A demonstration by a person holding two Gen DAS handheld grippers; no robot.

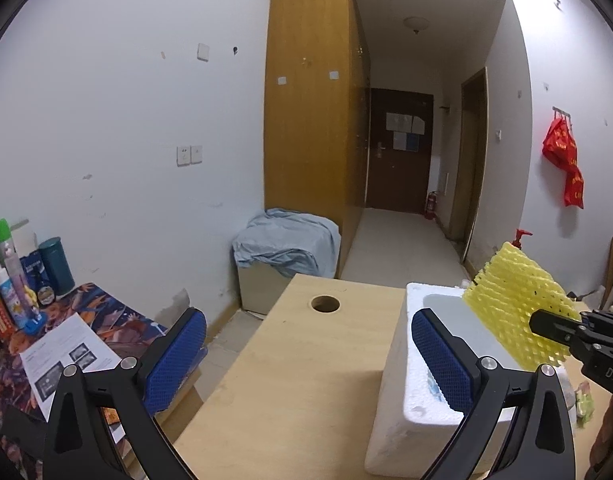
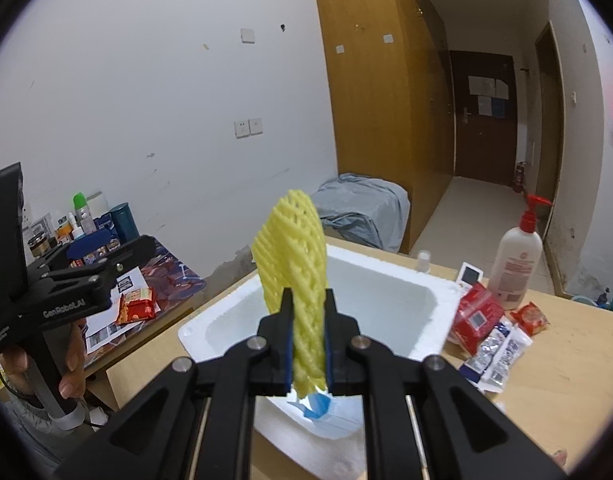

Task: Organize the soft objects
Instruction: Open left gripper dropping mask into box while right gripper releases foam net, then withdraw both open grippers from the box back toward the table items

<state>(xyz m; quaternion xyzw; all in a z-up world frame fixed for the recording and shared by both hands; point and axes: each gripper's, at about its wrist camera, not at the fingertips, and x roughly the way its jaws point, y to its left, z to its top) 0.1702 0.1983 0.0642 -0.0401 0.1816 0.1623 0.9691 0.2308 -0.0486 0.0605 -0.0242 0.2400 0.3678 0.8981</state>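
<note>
My right gripper (image 2: 309,300) is shut on a yellow foam fruit net (image 2: 292,248) and holds it upright above a white styrofoam box (image 2: 390,262). A blue and white soft item (image 2: 316,406) lies in the box near its front wall. In the left wrist view the net (image 1: 518,300) and the right gripper (image 1: 554,330) hang over the box (image 1: 394,380) at the right. My left gripper (image 1: 306,356) is open and empty, above the wooden table (image 1: 290,380) left of the box. It also shows at the left of the right wrist view (image 2: 106,248).
Snack packets (image 2: 490,332), a lotion pump bottle (image 2: 516,260) and a small white device (image 2: 468,276) sit on the table right of the box. The table has a round hole (image 1: 325,303). A lower side table (image 1: 86,320) at the left holds bottles, papers and a red packet (image 2: 136,308).
</note>
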